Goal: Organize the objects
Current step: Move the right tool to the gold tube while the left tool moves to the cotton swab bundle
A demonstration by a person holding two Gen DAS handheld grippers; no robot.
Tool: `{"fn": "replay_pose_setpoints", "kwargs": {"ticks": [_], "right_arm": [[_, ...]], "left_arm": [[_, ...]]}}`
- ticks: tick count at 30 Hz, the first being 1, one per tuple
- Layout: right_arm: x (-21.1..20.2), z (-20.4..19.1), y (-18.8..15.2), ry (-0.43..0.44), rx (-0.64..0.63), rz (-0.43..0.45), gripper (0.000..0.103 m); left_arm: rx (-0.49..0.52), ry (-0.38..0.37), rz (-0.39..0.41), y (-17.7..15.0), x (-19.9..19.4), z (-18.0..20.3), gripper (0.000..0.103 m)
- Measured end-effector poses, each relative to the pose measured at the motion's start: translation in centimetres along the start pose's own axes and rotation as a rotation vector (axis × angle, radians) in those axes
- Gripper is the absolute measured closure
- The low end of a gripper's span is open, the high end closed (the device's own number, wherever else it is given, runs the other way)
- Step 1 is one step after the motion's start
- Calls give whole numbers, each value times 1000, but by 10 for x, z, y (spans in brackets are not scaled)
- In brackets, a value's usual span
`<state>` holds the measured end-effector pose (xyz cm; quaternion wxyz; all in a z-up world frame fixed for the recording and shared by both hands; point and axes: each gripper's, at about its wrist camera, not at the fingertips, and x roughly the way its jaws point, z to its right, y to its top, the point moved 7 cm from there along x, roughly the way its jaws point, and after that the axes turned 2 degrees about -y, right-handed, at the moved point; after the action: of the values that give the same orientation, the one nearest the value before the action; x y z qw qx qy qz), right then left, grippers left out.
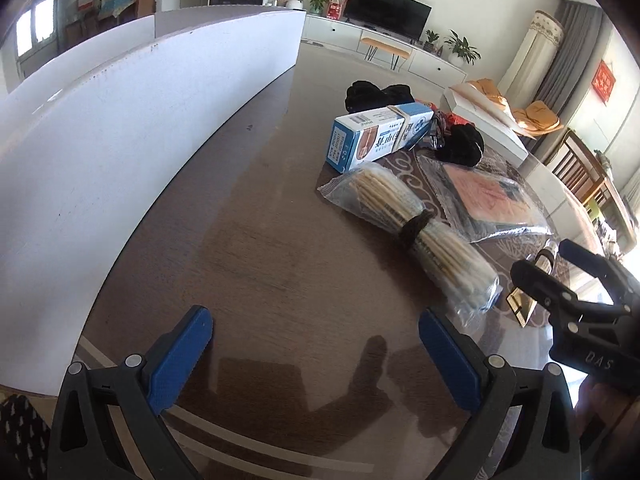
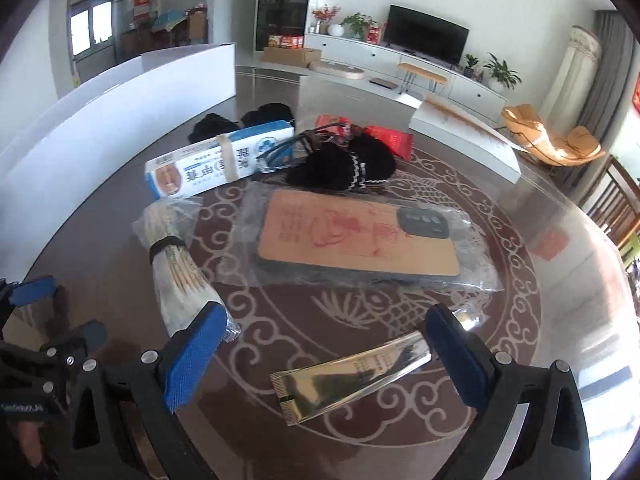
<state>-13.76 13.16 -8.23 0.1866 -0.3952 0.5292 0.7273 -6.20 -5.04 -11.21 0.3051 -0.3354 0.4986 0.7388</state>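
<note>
Both claws stand wide apart with nothing clamped. The right claw [image 2: 320,344] hovers over the near edge of the surface [image 2: 560,280], its blue pads either side of a gold tube [image 2: 352,376] that lies flat there; no pad presses on it. The left claw [image 1: 316,352] hangs over bare surface nearer the white box [image 1: 120,120] along the left edge. The stick bundle [image 2: 180,276], phone case [image 2: 356,236] and blue carton [image 2: 224,160] lie mid-surface, with dark cloth items behind them. The step in hand looks like picking the tube. The next move calls for lowering the right claw squarely over the tube and closing across its narrow width, since it lies flat and looks slippery.
</note>
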Motion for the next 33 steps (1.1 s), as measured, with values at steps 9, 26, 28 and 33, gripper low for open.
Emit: {"fn": "replay_pose_setpoints", "kwargs": {"ticks": [9, 26, 28, 33], "right_arm": [[9, 86, -31, -59, 459, -86, 4], [45, 66, -27, -97, 349, -105, 2], [46, 65, -29, -123, 317, -116, 0], [43, 65, -31, -125, 319, -92, 0]], "left_arm": [[-16, -64, -1, 1, 1, 8, 0], [46, -3, -5, -1, 6, 12, 0], [48, -1, -6, -1, 6, 12, 0], [49, 1, -9, -2, 6, 12, 0]]}}
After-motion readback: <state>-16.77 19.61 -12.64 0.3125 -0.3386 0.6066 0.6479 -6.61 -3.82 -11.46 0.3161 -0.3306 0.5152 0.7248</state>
